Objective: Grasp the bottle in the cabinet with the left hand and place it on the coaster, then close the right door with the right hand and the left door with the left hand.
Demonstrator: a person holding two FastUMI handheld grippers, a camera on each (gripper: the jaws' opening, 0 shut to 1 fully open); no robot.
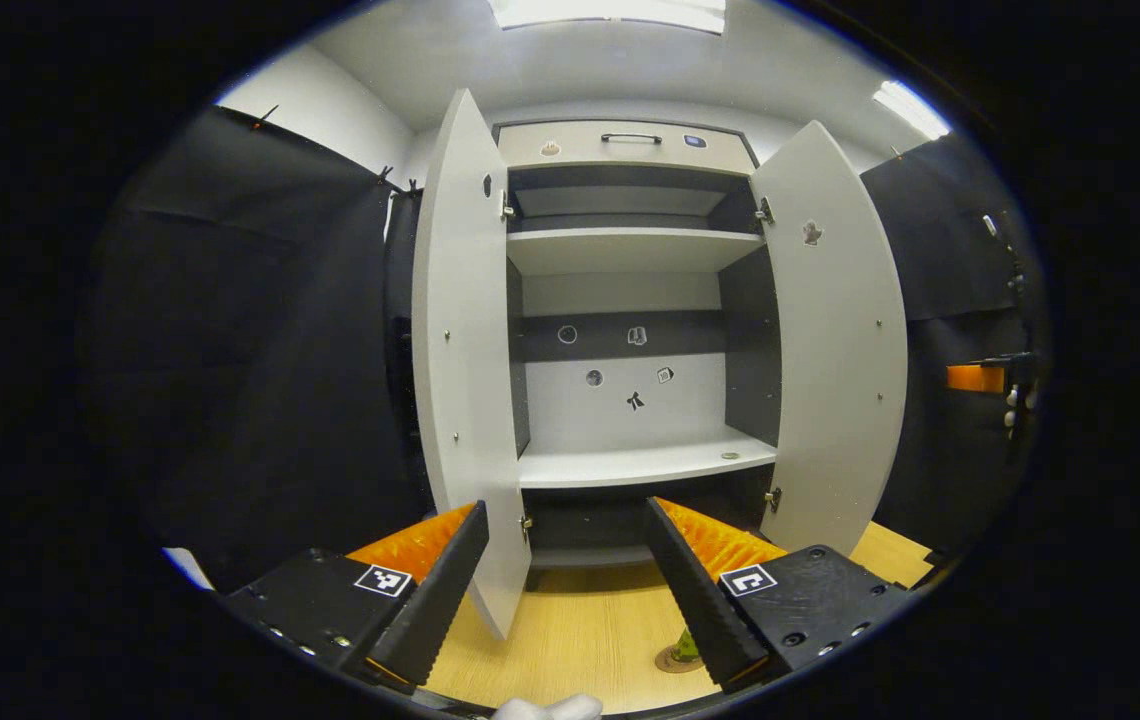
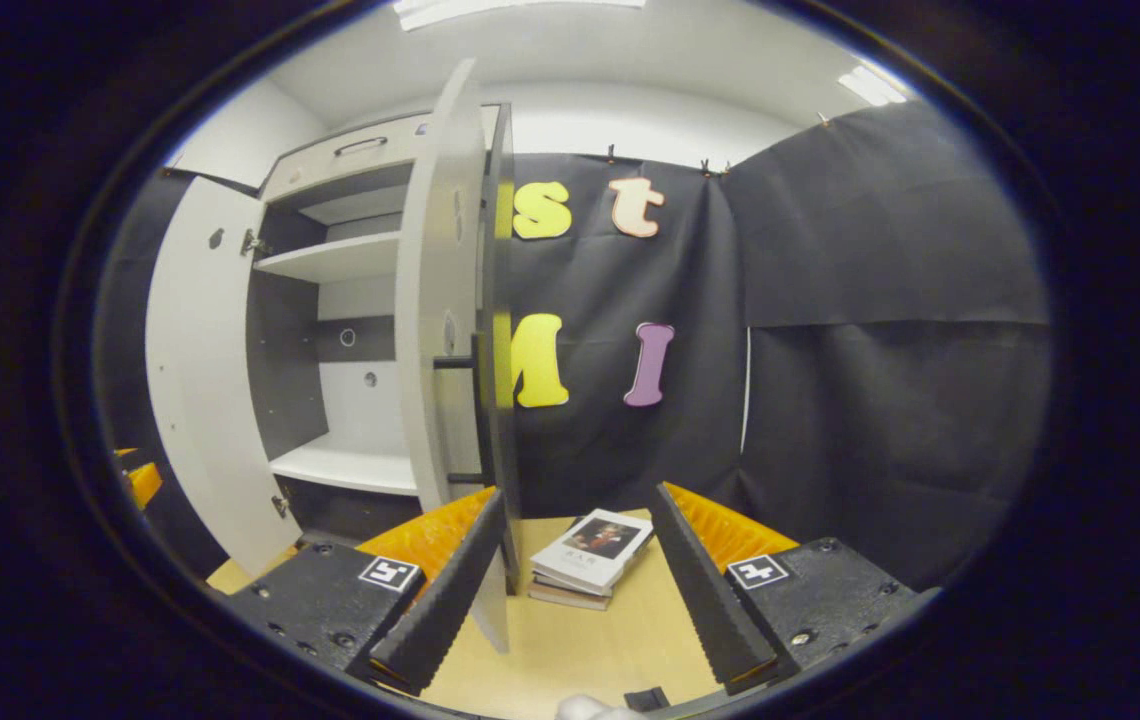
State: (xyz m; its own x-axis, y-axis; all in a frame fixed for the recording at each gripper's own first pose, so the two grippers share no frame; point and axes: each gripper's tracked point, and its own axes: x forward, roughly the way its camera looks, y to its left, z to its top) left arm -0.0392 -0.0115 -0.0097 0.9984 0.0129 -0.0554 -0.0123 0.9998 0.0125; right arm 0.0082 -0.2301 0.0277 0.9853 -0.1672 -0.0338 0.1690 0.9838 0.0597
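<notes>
Left claw [image 1: 570, 585]: your fingers are spread wide, nothing between them, touching nothing; the left door's lower edge shows in the gap, farther off.
Right claw [image 2: 575, 580]: also wide open and empty; the right door's edge and a stack of books [image 2: 590, 557] on the desk sit beyond the gap. In the left gripper view it shows at the far right [image 1: 1010, 395], small, state not readable there.
Bottle [image 1: 687, 648]: just a green sliver beside your left claw's right finger, low on the desk; most of it hidden by the finger.
Coaster [image 1: 672, 660]: round brown disc under that green sliver, on the desk in front of the cabinet.
Cabinet [image 1: 630, 300]: both doors swung out; shelves bare apart from a small disc on the lower shelf and stickers on the back panel.
Left door [image 1: 460, 360]: open, edge-on toward you.
Right door [image 1: 835, 350]: open; in the right gripper view it stands just ahead of your right claw, with a dark bar handle [image 2: 475, 420].
Desk [image 1: 580, 630]: light wood.
</notes>
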